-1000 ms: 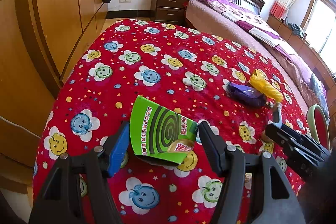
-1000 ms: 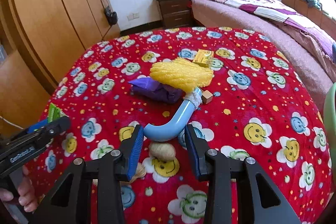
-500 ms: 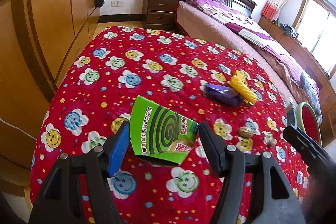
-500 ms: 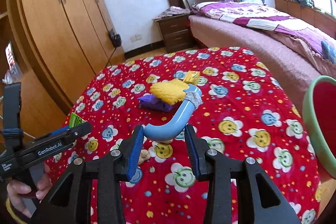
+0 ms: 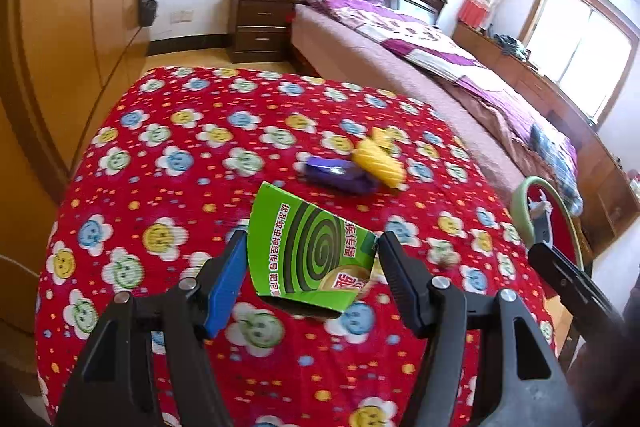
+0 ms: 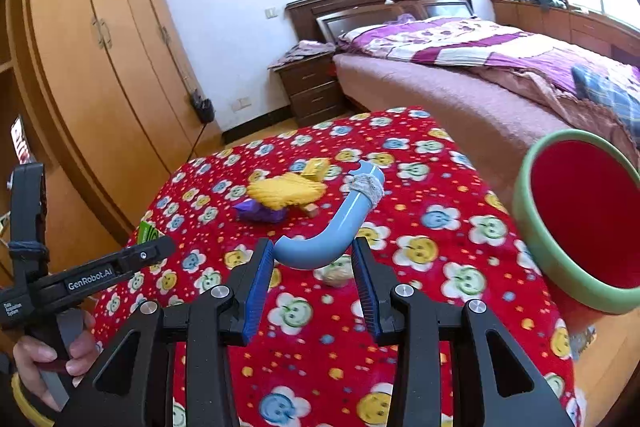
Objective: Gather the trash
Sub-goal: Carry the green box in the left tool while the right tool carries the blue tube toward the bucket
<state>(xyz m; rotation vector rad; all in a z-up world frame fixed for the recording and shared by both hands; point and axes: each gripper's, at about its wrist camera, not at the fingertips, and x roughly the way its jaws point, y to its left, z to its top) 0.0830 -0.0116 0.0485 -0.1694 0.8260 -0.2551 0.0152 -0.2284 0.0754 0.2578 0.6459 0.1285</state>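
My left gripper (image 5: 310,263) is shut on a green mosquito-coil box (image 5: 308,251), held above the red flowered tablecloth (image 5: 180,187). My right gripper (image 6: 314,263) is shut on the bent end of a light blue curved pipe (image 6: 340,223) with grey tape near its far end, also lifted off the cloth. A yellow foam net (image 6: 286,191), a purple wrapper (image 6: 260,214) and a small yellow box (image 6: 316,167) lie together mid-table. A walnut-like nut (image 6: 336,277) lies under the pipe. The red bin with a green rim (image 6: 580,219) stands to the right of the table.
The wooden wardrobe (image 6: 92,79) runs along the left. A bed with purple bedding (image 6: 480,67) and a dark nightstand (image 6: 312,87) stand beyond the table. The left gripper's body and the hand holding it (image 6: 52,355) show at the left of the right wrist view.
Both grippers have risen off the table with the box and pipe still held and swung to the right. The red bin has come into view on the right.
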